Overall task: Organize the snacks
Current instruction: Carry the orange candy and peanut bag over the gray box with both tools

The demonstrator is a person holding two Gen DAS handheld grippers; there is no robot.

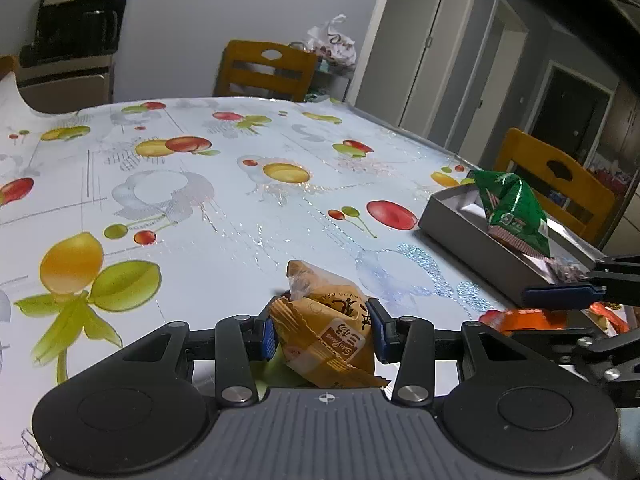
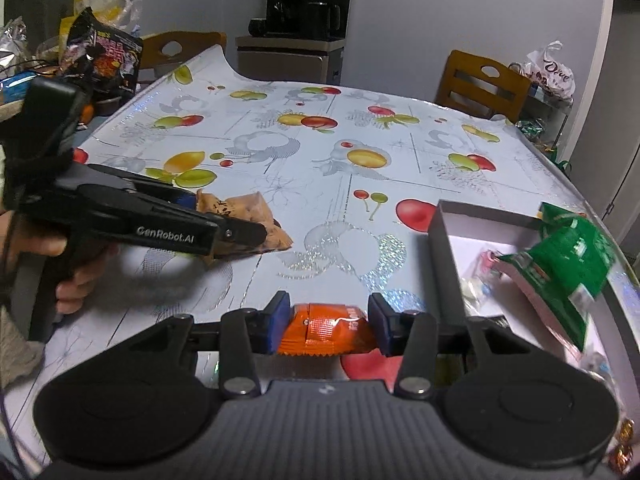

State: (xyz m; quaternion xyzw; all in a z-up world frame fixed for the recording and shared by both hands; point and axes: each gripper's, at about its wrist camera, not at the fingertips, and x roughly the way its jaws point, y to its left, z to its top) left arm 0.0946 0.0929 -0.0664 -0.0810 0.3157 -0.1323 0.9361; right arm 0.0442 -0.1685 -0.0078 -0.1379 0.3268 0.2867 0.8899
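The left hand-held gripper (image 1: 322, 330) was closed on a yellow snack packet (image 1: 326, 334), which it held just above the counter (image 1: 240, 208) with the fruit-pattern cloth. The right hand-held gripper (image 2: 329, 326) was clamped on an orange snack packet (image 2: 328, 334), also over the counter, just beside the grey box (image 2: 436, 232). In this box a green snack bag (image 2: 560, 268) leaned, with some small wrapped sweets (image 2: 476, 280) near it.

Left tongs (image 1: 322, 330), right tongs (image 2: 329, 330) — both clamped.
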